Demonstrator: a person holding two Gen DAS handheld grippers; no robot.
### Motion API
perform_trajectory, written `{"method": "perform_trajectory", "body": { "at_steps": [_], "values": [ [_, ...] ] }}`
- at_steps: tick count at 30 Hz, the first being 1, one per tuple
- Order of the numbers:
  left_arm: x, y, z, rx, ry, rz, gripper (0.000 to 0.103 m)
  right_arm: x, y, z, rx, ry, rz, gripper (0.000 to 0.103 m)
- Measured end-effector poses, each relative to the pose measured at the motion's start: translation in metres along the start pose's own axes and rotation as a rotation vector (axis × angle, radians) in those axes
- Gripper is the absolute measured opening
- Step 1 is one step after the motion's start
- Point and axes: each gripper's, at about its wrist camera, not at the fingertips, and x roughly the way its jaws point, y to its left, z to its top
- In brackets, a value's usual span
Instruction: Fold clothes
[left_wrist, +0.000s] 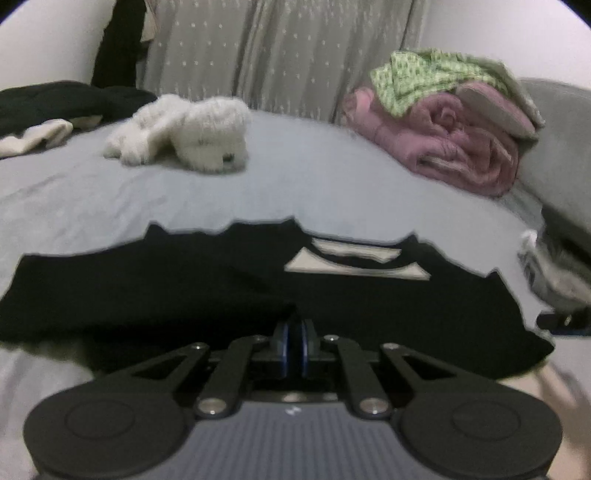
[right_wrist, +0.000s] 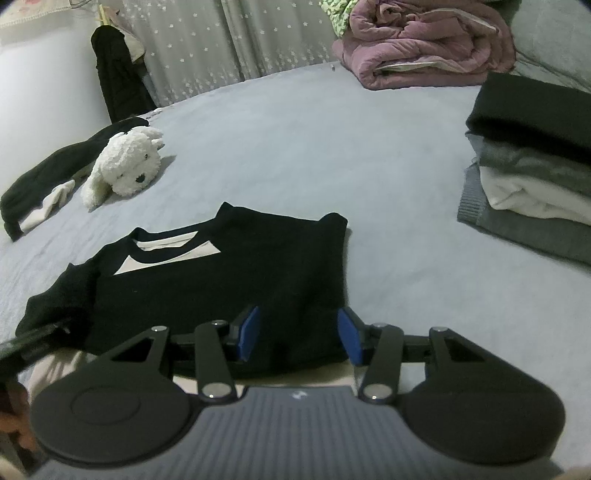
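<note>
A black top (left_wrist: 221, 288) with a white neck patch (left_wrist: 354, 266) lies spread on the grey bed sheet (left_wrist: 295, 192). My left gripper (left_wrist: 294, 328) is at its near hem, blue pads pressed together with a ridge of black cloth pinched between the tips. In the right wrist view the same top (right_wrist: 221, 280) lies with its right side folded in. My right gripper (right_wrist: 299, 332) is open and low over the near hem, its blue pads (right_wrist: 249, 332) standing wide apart on either side of the cloth. The right gripper's tip (left_wrist: 565, 319) shows at the edge of the left wrist view.
A white plush dog (right_wrist: 125, 166) lies at the far left beside another black garment (right_wrist: 48, 166). A stack of folded clothes (right_wrist: 535, 166) sits at the right. A rolled pink quilt (right_wrist: 424, 40) and a green cloth (left_wrist: 424, 77) lie at the bed's far side, before a curtain (left_wrist: 277, 48).
</note>
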Motion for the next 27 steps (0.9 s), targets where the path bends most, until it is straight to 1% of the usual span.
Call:
{"method": "perform_trajectory", "body": {
  "at_steps": [4,5,7,9,10,12,15,18,21,24,25,27],
  "values": [
    [-0.003,0.0,0.001,-0.002,0.009,-0.007,0.009,0.001,0.006,-0.001,-0.01,0.001,0.012,0.051],
    [-0.005,-0.001,0.002,-0.001,0.018,-0.01,0.012,0.001,0.009,-0.001,-0.017,0.001,0.017,0.051],
    [-0.011,-0.002,0.006,-0.004,0.036,-0.018,0.021,0.001,0.014,-0.001,-0.033,0.002,0.028,0.051],
    [-0.016,-0.002,0.011,-0.014,0.05,-0.027,0.04,0.001,0.018,-0.002,-0.046,0.003,0.037,0.052],
    [-0.019,-0.002,0.013,-0.019,0.058,-0.031,0.043,0.001,0.02,-0.002,-0.049,0.004,0.039,0.052],
    [-0.027,0.0,0.019,-0.042,0.069,-0.017,0.054,0.001,0.021,-0.003,-0.051,0.006,0.041,0.052],
    [-0.036,0.009,0.025,-0.107,0.075,0.05,0.059,0.0,0.021,-0.002,-0.048,0.005,0.043,0.052],
    [-0.043,0.024,0.028,-0.214,0.064,0.154,0.067,-0.001,0.021,-0.002,-0.048,0.001,0.042,0.052],
    [-0.05,0.038,0.028,-0.316,0.041,0.262,0.071,-0.001,0.022,-0.003,-0.048,0.0,0.041,0.052],
    [-0.056,0.05,0.027,-0.395,0.005,0.355,0.072,0.0,0.024,-0.003,-0.05,0.002,0.043,0.053],
    [-0.057,0.054,0.027,-0.419,-0.01,0.374,0.072,0.0,0.024,-0.003,-0.051,0.003,0.044,0.053],
    [-0.06,0.06,0.025,-0.464,-0.024,0.389,0.071,0.001,0.025,-0.004,-0.052,0.006,0.045,0.053]
  ]
}}
